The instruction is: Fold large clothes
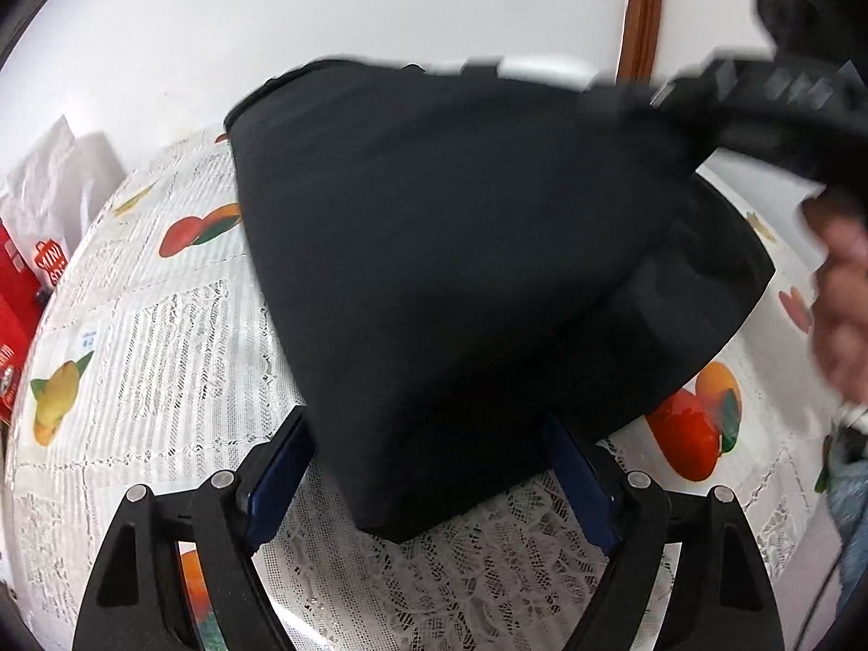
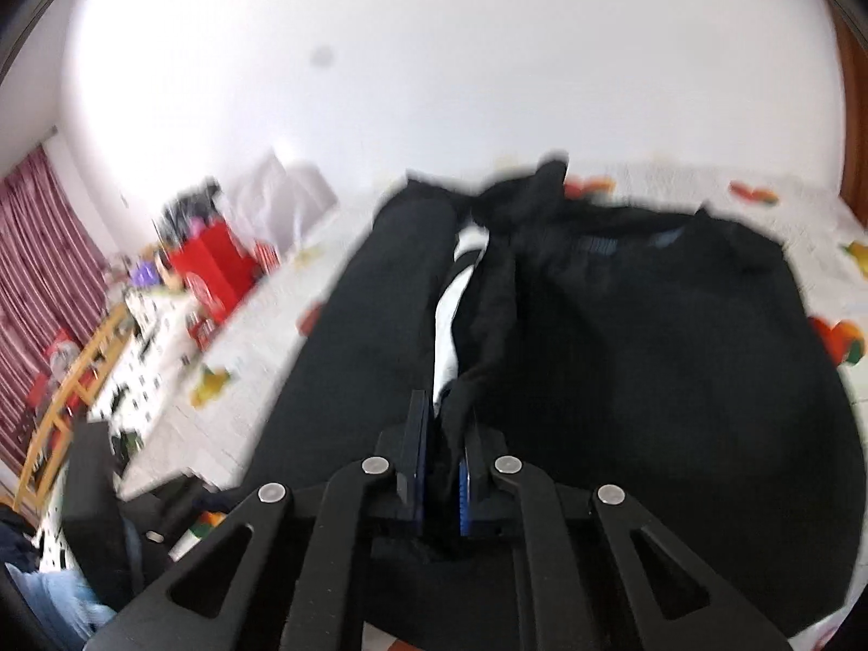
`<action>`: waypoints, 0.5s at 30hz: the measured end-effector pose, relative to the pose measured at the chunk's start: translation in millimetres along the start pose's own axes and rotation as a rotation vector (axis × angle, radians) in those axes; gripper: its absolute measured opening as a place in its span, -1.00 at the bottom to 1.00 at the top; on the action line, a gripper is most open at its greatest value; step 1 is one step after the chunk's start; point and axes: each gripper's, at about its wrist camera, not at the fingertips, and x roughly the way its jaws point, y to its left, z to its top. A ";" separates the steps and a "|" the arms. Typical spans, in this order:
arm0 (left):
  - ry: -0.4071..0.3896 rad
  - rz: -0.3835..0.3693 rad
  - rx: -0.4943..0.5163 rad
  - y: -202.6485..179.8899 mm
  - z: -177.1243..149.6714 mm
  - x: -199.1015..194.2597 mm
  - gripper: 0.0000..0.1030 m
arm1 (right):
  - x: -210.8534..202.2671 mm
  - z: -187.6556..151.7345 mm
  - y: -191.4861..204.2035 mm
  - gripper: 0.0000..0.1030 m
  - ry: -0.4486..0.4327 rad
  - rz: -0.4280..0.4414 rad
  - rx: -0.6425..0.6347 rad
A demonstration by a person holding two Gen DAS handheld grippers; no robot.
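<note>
1. A white wall (image 1: 325,11) is rising behind a desk (image 1: 163,336) that is wearing a lace cloth printed with fruit; red boxes (image 1: 21,293) and a white bag (image 1: 49,184) are crowding its far left edge.

2. On the left, the left gripper (image 1: 428,466) is sitting low over the desk with its jaws standing wide, the near corner of the black garment (image 1: 461,249) lying between them and not pinched. For a clean fold this side should be pinning or gripping that corner before the cloth travels further.

3. In the middle, the black garment is lying across the desk in a partly folded heap, one layer slanting up toward the right as it is being lifted.

4. On the right, the right gripper (image 2: 442,466) is holding its jaws narrow, clamped on a bunched fold of the garment, the cloth running away from it in a taut ridge. A white lining or stripe (image 2: 453,314) is showing beside that ridge.

5. Judging from this, the lifted flap should be carried evenly over the flat part and laid edge to edge; the bunching at the grip is likely to leave a crease unless the cloth is being kept spread.
</note>
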 end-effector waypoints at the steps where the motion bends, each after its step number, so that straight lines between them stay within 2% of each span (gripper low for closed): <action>1: 0.003 0.011 0.005 -1.6 0.9 0.7 0.65 | -13.6 2.7 -3.0 -0.85 -0.041 0.002 0.004; 3: 0.012 0.019 0.001 -2.7 3.8 2.6 0.65 | -38.6 5.0 -10.4 -0.85 -0.114 0.003 0.014; 8: 0.037 0.031 -0.012 -5.4 14.3 9.4 0.65 | -93.9 -6.8 -44.8 -0.86 -0.263 -0.070 0.059; 11: 0.035 0.033 -0.011 -9.1 22.9 17.5 0.66 | -99.9 -23.9 -74.5 -0.86 -0.243 -0.111 0.128; 15: 0.041 0.033 -0.013 -9.6 26.7 21.7 0.67 | -78.9 -51.4 -106.6 -0.84 -0.125 -0.188 0.218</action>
